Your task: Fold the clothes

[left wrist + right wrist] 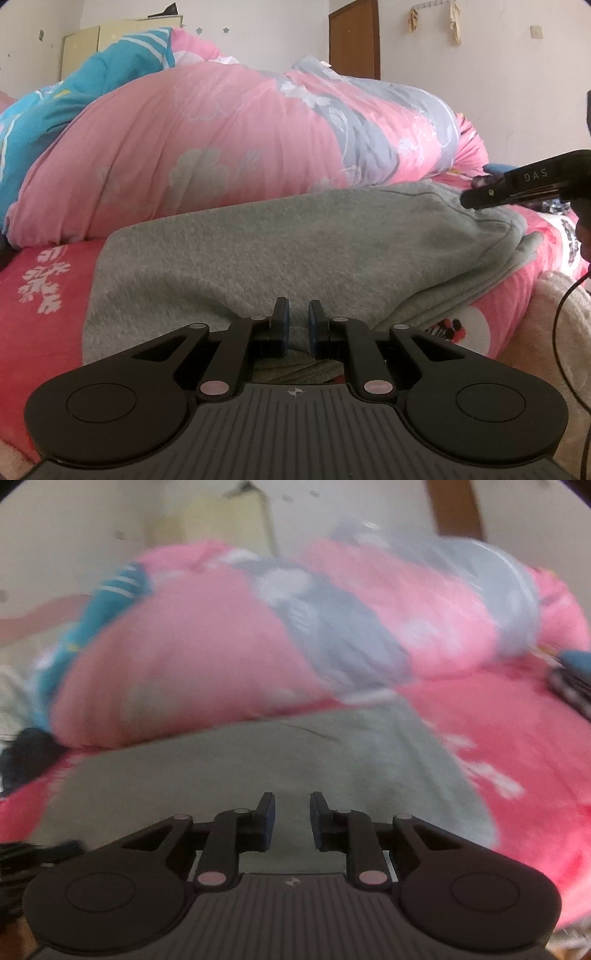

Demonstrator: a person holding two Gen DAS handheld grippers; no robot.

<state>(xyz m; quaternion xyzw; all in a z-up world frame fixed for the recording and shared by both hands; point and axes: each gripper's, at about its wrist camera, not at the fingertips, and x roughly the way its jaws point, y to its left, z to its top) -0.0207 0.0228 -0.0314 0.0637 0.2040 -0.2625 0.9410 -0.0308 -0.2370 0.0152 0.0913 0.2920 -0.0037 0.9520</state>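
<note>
A grey fleece garment (280, 251) lies folded flat on the pink bedsheet (44, 314), with stacked layers showing along its right edge. My left gripper (298, 319) sits low over its near edge, fingers a narrow gap apart, with nothing seen between the blue pads. My right gripper (476, 190) hovers above the garment's far right corner, seen from the side. In the blurred right wrist view the right gripper (291, 812) is open above the grey garment (258, 775), and nothing is held.
A bulky pink and grey floral quilt (221, 147) is heaped behind the garment, with a teal blanket (37, 118) at its left. A white fluffy cover (557, 325) and a black cable (563, 314) lie at the right. A brown door (354, 37) stands behind.
</note>
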